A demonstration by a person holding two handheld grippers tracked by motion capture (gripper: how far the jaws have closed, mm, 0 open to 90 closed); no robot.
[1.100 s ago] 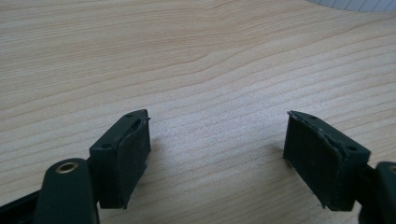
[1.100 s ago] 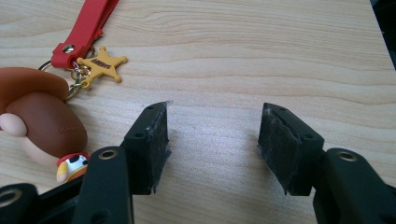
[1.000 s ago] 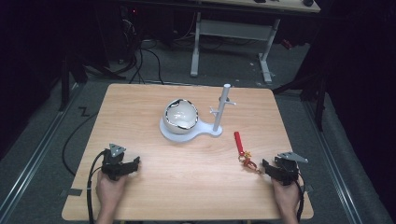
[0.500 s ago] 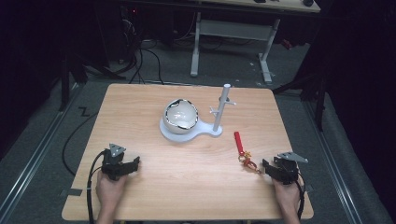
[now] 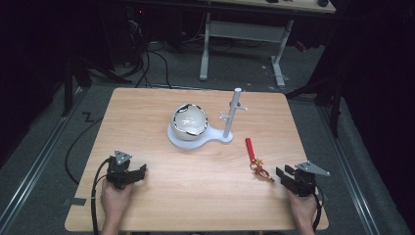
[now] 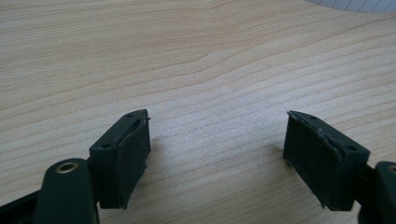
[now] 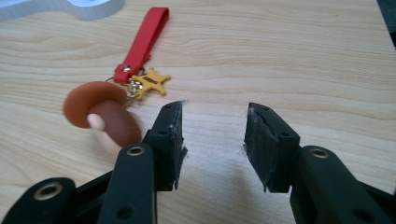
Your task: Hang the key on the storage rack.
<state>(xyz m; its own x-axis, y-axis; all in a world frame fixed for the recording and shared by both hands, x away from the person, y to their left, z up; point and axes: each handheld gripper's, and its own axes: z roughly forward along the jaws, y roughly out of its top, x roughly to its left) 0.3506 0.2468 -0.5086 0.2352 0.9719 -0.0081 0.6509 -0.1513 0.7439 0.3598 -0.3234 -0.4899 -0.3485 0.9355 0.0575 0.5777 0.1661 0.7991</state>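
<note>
R gripper (image 5: 283, 174) near table's (image 5: 147, 117) front-right corner, pointing left along front edge. Jaws narrower than 1 s ago, just been closing; now a moderate gap, bare wood between pads, nothing held. Hand (image 5: 302, 208) itself in same spot as before.

Keychain (image 5: 256, 161) lying flat just left of R gripper, toward right edge, unmoved vs earlier frames. Red strap (image 7: 142, 42) running away toward stand, yellow star charm (image 7: 150, 82) and brown mushroom charm (image 7: 105, 116) at near end. Mushroom just outside one jaw in right gripper view, close beside, not between pads; can't tell if touching.

L gripper (image 5: 137, 172) near front-left corner, unchanged. Jaws wide, empty, low over bare wood in left gripper view.

White stand (image 5: 215, 138) w/ post (image 5: 233, 110) and bowl (image 5: 190, 121) at table centre, toward back edge, same place as before.
</note>
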